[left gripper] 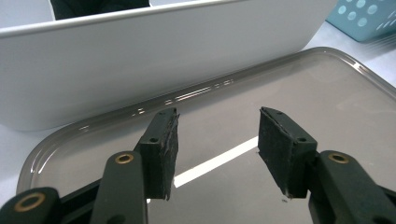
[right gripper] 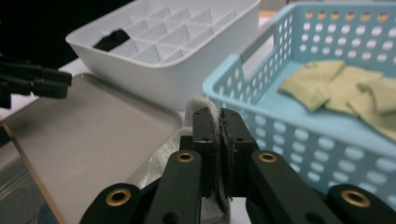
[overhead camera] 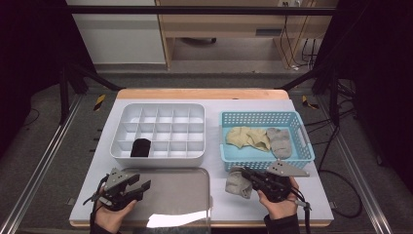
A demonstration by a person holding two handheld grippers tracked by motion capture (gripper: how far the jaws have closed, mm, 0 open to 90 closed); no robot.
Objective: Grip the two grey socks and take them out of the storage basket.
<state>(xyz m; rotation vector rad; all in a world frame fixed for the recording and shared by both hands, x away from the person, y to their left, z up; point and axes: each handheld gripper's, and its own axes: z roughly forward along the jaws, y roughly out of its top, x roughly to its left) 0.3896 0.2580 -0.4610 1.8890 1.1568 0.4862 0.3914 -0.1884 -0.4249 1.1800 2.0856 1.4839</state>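
Table (overhead camera: 92,161): white top with a wooden edge at 12 o'clock, carrying everything below.
Metal tray (overhead camera: 180,195): grey, shiny, at 6 o'clock on the table, just on the near side of the organizer.
Organizer (overhead camera: 160,109): white box of small compartments, at 10 o'clock from the table's middle; a black sock (overhead camera: 140,147) sits in a compartment of its near row, second from the left.
Basket (overhead camera: 299,134): light blue, perforated, at 2 o'clock; it holds yellow socks (overhead camera: 248,137) and a grey one (overhead camera: 280,141).
Left gripper (overhead camera: 139,187): over the tray's 9 o'clock edge, jaws standing well apart with nothing between them; in the left gripper view bare tray shows through the gap.
Right gripper (overhead camera: 246,176): at 5 o'clock on the table, just before the basket's near wall, jaws clamped on the grey sock.
Grey sock (overhead camera: 236,183): bunched, hanging from the right gripper's tips between tray and basket, long axis roughly 12 to 6 o'clock in the high view; which end is the toe cannot be told.
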